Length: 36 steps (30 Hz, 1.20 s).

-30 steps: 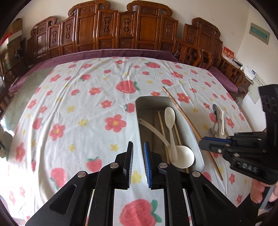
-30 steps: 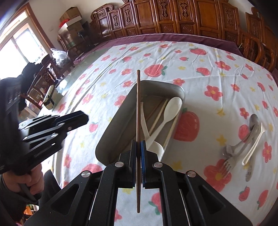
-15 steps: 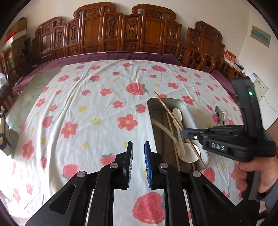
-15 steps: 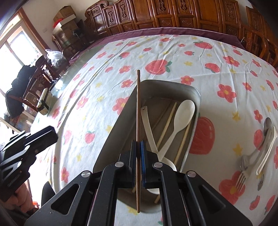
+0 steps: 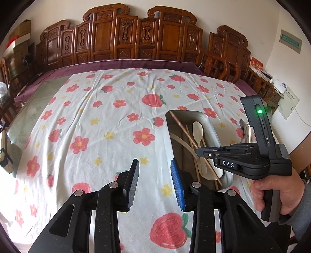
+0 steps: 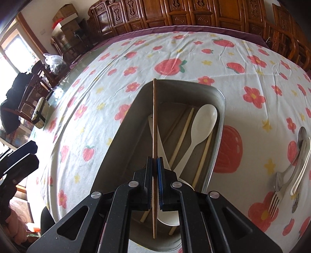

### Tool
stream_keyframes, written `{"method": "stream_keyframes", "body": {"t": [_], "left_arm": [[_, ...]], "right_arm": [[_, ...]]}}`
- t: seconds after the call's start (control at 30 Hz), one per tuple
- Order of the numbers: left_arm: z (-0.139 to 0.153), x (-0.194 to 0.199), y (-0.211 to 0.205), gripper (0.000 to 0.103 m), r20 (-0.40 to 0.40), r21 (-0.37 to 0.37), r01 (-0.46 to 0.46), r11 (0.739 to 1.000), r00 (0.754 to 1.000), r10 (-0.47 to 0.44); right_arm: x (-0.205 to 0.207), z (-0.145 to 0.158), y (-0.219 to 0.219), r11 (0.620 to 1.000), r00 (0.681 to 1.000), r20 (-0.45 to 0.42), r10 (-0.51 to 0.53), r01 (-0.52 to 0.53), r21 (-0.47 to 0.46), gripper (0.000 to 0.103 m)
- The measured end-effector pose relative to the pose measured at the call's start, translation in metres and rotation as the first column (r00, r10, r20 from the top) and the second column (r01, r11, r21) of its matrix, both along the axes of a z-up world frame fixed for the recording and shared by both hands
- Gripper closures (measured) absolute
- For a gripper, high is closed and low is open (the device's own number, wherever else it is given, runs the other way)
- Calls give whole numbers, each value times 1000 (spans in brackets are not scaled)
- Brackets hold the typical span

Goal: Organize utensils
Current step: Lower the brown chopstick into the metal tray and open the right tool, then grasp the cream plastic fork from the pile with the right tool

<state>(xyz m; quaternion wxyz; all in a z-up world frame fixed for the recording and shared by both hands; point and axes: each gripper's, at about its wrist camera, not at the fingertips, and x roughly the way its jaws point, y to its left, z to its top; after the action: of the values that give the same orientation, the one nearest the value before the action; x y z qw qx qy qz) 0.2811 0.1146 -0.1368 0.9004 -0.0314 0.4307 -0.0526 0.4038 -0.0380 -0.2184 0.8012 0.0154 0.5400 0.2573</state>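
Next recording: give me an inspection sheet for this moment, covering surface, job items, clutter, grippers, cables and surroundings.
Surface: table under a strawberry-print tablecloth, wrinkled.
Job's things: metal tray holds a cream spoon, a ladle and pale chopsticks; a fork and other cutlery lie on the cloth beside it.
Clutter: nothing seen.
Grippers: right hand-held gripper clamps a brown chopstick over the tray; left hand-held gripper empty, jaws just opened, over bare cloth.
Cables: one runs down the wall at far right.
Surroundings: carved wooden chairs, cardboard boxes, window.
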Motion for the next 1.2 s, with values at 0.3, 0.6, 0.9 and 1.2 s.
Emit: {"method": "stream_keyframes", "body": {"t": [0.3, 0.6, 0.9, 1.2], "left_arm": [[-1, -1, -3, 71, -4, 1, 1, 1000, 1000, -1], [6, -4, -22, 57, 14, -1, 30, 1000, 999, -30], [11, -5, -49, 18, 37, 9, 46, 999, 998, -47], [3, -3, -82, 8, 9, 22, 89, 996, 996, -89]], "right_arm": [[-14, 19, -15, 1000, 997, 67, 27, -28, 1, 94], [-49, 46, -58, 999, 988, 154, 33, -31, -16, 94], [-84, 64, -103, 1000, 980, 199, 4, -3, -8, 74], [-114, 53, -154, 997, 975, 213, -55, 67, -50, 36]]}}
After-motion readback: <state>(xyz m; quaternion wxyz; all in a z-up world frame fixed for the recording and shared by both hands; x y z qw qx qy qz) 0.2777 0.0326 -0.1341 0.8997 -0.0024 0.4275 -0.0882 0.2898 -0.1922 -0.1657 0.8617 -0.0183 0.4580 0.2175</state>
